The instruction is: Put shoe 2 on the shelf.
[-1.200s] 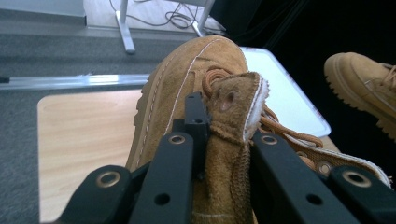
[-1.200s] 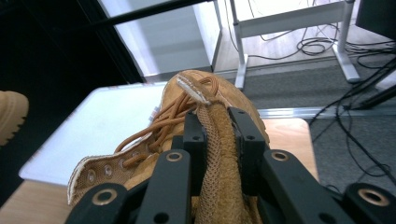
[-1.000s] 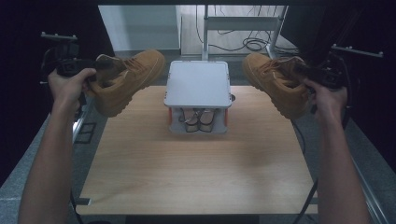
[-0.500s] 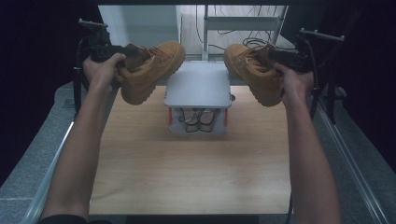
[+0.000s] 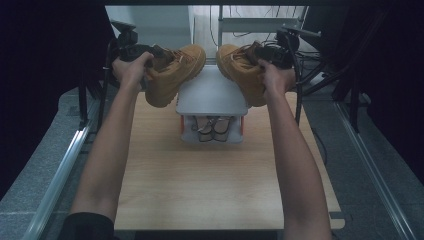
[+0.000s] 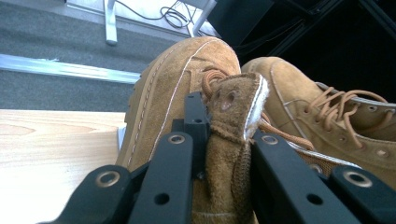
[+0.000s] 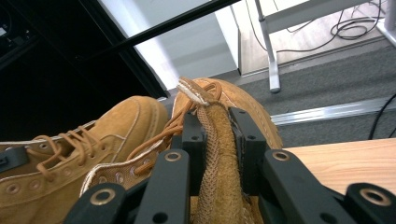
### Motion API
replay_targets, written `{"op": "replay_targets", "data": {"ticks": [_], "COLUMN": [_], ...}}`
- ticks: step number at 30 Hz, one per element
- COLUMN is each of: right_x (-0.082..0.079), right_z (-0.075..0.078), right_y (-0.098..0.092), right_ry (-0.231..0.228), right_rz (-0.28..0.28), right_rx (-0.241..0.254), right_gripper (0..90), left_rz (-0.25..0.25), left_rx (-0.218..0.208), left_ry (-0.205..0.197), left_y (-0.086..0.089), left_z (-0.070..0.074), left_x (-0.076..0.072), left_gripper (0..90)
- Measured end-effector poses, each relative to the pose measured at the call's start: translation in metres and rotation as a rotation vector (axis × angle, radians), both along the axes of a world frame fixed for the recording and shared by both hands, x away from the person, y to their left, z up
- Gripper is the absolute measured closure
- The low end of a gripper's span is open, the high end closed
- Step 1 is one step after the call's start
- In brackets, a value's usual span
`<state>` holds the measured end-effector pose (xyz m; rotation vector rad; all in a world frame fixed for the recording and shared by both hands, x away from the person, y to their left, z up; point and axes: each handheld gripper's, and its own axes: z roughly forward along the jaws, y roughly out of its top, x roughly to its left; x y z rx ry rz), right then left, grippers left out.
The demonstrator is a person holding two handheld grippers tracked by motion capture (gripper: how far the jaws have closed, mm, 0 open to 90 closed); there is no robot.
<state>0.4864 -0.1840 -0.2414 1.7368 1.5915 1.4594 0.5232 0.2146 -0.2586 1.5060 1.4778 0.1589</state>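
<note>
Above the white box (image 5: 212, 95) at the counter's (image 5: 210, 190) far end, the left gripper (image 5: 150, 57) pinches the left boot's (image 5: 175, 72) tongue, toe pointing right, while the right gripper (image 5: 260, 55) pinches the right boot (image 5: 242, 72), toe pointing left; no readable writing.

Light wooden table (image 5: 200, 190), white shoe box (image 5: 212, 107) standing toward its far edge

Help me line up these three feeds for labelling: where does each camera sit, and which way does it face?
High view: above the person's side, facing forward and down on the table; both forearms, left gripper, right gripper.
Left gripper view: rides the left gripper, looking along its jaws at the left boot.
Right gripper view: rides the right gripper, clamped on the right boot.
Shared: both boots appear in all three.
</note>
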Motion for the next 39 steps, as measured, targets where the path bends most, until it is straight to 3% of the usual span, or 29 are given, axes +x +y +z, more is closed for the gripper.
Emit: {"op": "replay_targets", "data": {"ticks": [5, 12, 19, 24, 33, 39], "right_x": [0.009, 0.02, 0.025, 0.023, 0.024, 0.027], "right_z": [-0.013, -0.034, -0.039, -0.039, -0.035, -0.036], "right_y": [0.013, 0.02, 0.014, 0.013, 0.012, 0.011], "right_ry": [0.013, 0.041, 0.047, 0.059, 0.042, 0.02], "right_rz": [-0.01, -0.02, -0.026, -0.022, 0.074, 0.114], "right_rx": [0.032, 0.04, 0.041, 0.035, -0.068, -0.108], "right_gripper": [77.7, 77.3, 74.8, 74.1, 64.8, 59.2], "left_rz": [-0.017, -0.042, -0.054, -0.076, -0.123, -0.166], "left_rx": [-0.007, -0.003, -0.045, -0.023, 0.004, -0.01], "left_ry": [0.021, 0.059, 0.072, 0.081, 0.068, 0.066], "left_y": [-0.004, -0.011, -0.012, -0.021, -0.015, -0.007], "left_z": [-0.007, -0.019, -0.021, -0.018, -0.021, -0.026], "left_x": [0.008, 0.018, 0.024, 0.024, 0.03, 0.037], "left_gripper": [81.9, 81.4, 79.4, 77.6, 66.1, 61.4]}}
